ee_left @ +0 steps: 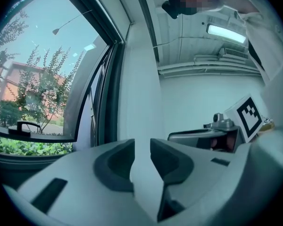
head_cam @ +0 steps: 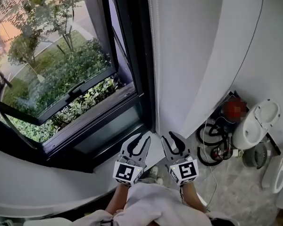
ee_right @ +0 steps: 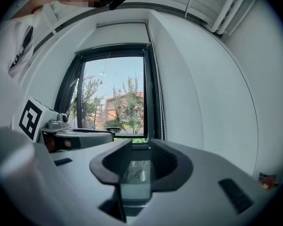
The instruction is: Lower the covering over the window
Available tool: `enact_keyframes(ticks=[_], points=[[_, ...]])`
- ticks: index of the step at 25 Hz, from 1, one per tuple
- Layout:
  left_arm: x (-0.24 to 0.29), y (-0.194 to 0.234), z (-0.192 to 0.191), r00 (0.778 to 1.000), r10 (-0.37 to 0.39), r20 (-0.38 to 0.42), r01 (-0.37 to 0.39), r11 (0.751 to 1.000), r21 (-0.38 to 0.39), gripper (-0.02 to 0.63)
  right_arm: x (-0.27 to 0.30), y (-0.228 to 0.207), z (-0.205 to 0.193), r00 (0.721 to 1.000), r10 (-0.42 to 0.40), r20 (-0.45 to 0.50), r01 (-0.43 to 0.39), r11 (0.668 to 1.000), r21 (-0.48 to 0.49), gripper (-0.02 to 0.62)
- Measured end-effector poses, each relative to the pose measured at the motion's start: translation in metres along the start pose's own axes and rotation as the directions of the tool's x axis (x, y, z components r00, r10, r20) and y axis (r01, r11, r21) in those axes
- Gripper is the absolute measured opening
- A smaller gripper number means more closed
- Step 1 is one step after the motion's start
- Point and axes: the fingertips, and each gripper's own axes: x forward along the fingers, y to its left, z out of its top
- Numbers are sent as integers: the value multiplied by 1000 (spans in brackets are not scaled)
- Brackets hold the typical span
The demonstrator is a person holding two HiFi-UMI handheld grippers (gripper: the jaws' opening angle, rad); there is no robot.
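Two marker cubes carry the only print in view, black-and-white square patterns, one cube on each gripper. The left gripper [head_cam: 139, 142] [ee_left: 141, 159] and the right gripper [head_cam: 172, 140] [ee_right: 140, 161] are held side by side, close together, near the person's body and pointing level toward the far wall. In the left gripper view its jaws stand a little apart with only the white wall [ee_left: 139, 102] showing in the narrow gap. The right gripper's jaws stand apart too, with nothing between them.

The window [head_cam: 139, 55] lies to the left, dark-framed, with one sash swung outward over green shrubs. Its covering [ee_right: 121, 25] is drawn up at the top of the window recess as a pale band. The band's long axis runs level from left to right across the window's width, and the glass below it is uncovered. A beaded cord [ee_right: 161, 102] [head_cam: 153, 36] hangs upright just right of the frame, against the white wall.
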Motion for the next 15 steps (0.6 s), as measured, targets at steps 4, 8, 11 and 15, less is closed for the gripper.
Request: enact_keyframes(ticks=[4,8,11,15], points=[[14,8,6,1000,1,26,-1,1000,-6,107,12,-8,-2,1000,-4,-9,3,1000,-7,118],[28,20,1,1000,0,27,1,1000,-11,104,28,-18,-3,1000,-9,-18,9,1000,-10,118],[41,31,3,999,0,33,1,1000,-18,103,41,-24,-3,1000,-12,-23,12,1000,-12,118],[57,45,2,999,-6,42,7,1000,-25,101,60,-31,-4,1000,-12,-27,12,1000,-18,118]])
